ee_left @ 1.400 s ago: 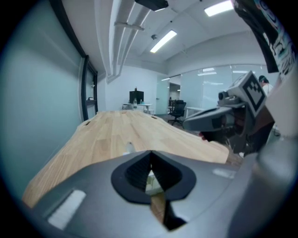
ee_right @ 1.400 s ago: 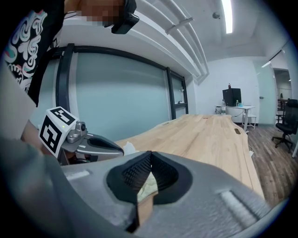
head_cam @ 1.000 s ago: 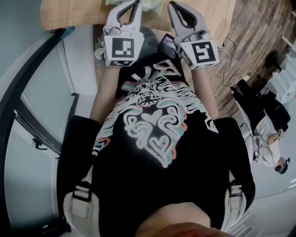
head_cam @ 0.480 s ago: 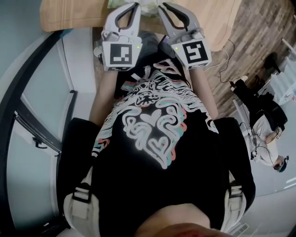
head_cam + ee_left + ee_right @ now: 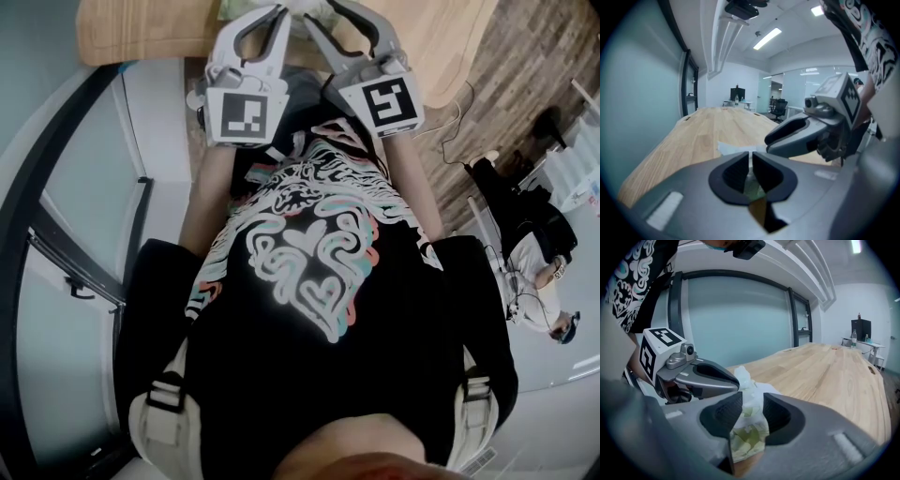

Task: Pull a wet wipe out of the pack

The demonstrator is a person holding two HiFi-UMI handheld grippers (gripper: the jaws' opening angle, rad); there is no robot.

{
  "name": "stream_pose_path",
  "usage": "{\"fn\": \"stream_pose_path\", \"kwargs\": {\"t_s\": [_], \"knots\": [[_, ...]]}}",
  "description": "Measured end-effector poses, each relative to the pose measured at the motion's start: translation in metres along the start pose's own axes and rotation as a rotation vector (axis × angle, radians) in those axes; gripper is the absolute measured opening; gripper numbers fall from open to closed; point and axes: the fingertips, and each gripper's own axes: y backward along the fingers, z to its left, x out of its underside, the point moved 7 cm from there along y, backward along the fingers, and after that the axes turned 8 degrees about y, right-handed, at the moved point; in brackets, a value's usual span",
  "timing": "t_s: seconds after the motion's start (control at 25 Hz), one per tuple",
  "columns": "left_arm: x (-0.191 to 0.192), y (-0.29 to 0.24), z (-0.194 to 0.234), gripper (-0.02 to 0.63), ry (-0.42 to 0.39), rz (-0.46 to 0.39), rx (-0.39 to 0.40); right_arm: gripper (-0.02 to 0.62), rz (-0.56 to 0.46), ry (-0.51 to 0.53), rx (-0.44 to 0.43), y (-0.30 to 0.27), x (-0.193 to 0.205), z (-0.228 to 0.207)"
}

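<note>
Long wood surface [image 5: 825, 376], glass wall [image 5: 731, 315] behind. Wet-wipe pack [image 5: 747, 434] at 12 o'clock in head view, white wipe [image 5: 743, 376] sticking up. L gripper [image 5: 751, 161] fingers [image 5: 736, 171] pinch pack. R gripper [image 5: 751, 411] fingers [image 5: 726, 416] just opened wide, pack between.

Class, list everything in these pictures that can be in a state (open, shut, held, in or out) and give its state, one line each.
left gripper: shut, jaws nearly together on a thin white edge of the wet wipe.
right gripper: open, jaws have just been opening, with the pack between them.
wet wipe: crumpled, sticking up out of the pack.
pack: wipe poking from its top, not gripped.
</note>
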Motion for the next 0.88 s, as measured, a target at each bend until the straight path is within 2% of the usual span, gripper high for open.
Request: {"fn": "stream_pose_path", "kwargs": {"t_s": [0.48,0.76,0.88], "knots": [[0.0,0.0,0.003,-0.011,-0.008,0.005,0.006,0.138,0.023,0.059,-0.036,-0.017,-0.005,0.004],[0.001,0.0,0.003,-0.011,-0.006,0.01,0.011,0.129,0.03,0.048,-0.069,-0.018,-0.004,0.005],[0.001,0.0,0.003,-0.011,-0.009,0.009,0.012,0.075,0.048,0.09,-0.059,-0.018,-0.003,0.007]]}}
